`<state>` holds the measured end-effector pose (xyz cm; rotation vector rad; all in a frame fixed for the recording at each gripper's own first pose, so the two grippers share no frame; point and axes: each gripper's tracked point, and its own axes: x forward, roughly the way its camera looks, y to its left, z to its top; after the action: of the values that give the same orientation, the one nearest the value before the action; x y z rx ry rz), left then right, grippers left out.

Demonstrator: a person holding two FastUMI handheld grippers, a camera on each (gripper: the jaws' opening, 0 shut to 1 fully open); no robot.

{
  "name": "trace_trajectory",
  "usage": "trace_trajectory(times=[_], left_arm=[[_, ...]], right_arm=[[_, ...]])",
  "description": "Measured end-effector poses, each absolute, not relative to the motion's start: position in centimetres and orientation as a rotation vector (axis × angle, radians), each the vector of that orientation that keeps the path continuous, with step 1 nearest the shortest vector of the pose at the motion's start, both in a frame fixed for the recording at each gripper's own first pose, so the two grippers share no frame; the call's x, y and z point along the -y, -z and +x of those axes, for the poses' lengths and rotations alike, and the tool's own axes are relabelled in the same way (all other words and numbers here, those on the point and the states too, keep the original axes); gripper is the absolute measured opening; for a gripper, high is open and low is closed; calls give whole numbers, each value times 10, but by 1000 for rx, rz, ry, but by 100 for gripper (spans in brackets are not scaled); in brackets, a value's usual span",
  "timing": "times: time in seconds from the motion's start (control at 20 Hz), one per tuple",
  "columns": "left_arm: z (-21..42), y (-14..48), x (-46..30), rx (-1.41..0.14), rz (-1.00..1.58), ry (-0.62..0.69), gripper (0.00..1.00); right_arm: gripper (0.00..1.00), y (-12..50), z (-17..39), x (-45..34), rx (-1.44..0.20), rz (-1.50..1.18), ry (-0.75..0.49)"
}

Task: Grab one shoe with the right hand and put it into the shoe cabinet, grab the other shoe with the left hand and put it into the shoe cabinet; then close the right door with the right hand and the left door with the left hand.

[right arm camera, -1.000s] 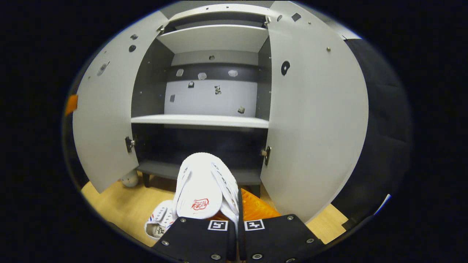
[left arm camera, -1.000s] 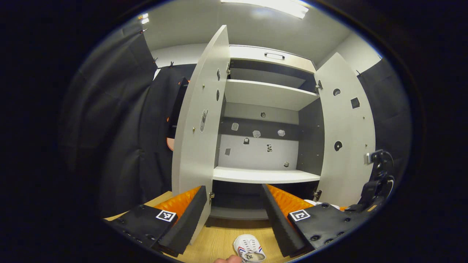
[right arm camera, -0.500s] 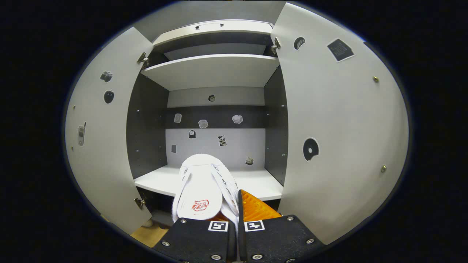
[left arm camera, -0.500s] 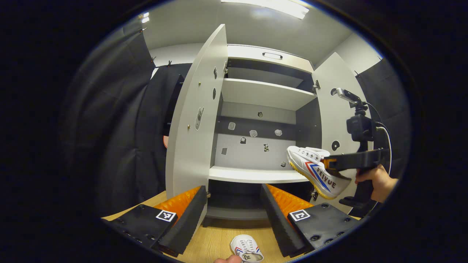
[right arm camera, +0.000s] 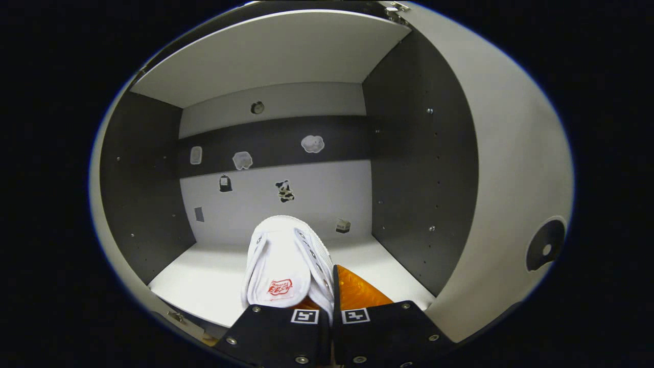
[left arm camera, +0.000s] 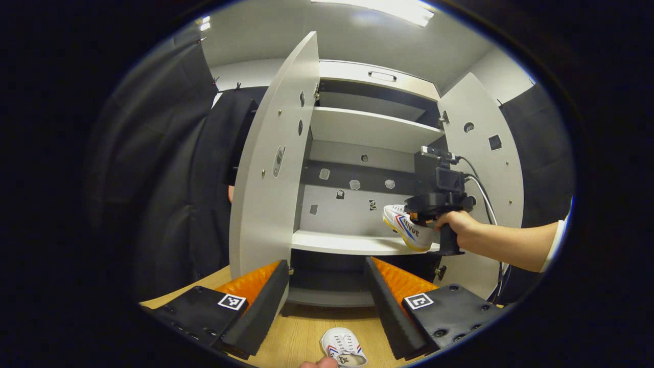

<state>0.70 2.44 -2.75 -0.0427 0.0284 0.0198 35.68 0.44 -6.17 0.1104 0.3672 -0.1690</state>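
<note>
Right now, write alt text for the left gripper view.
The right gripper, in a person's hand, carries a white shoe onto the open cabinet's middle shelf. Another shoe lies on the wooden floor.

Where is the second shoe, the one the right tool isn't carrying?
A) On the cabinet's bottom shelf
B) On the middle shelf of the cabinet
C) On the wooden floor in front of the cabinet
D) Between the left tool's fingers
C: in the left gripper view the second shoe lies on the wooden floor in front of the cabinet, below the open left tool, while the right tool holds the other shoe over the shelf.
</note>
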Motion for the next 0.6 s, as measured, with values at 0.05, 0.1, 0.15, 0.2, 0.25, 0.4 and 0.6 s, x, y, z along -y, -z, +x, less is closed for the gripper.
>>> trace_trajectory(times=[0.05, 0.1, 0.15, 0.2, 0.25, 0.4, 0.6], left_arm=[[7, 27, -25, -28, -38, -22, 96], [8, 27, -26, -26, -33, -25, 96], [9, 26, -27, -22, -32, -27, 96], [10, 27, -27, -23, -35, -26, 96], [11, 29, -27, -28, -41, -25, 96], [13, 36, -29, -45, -44, -29, 96], [16, 35, -29, -39, -42, -25, 96]], right_arm=[[2, 68, 366, -2, -387, 130, 184], [2, 76, 374, 0, -406, 141, 198], [2, 81, 381, 2, -421, 138, 209], [2, 85, 387, 5, -434, 130, 218], [2, 87, 393, 6, -444, 128, 223], [3, 95, 402, 8, -465, 115, 234], [4, 115, 410, 6, -515, 120, 242]])
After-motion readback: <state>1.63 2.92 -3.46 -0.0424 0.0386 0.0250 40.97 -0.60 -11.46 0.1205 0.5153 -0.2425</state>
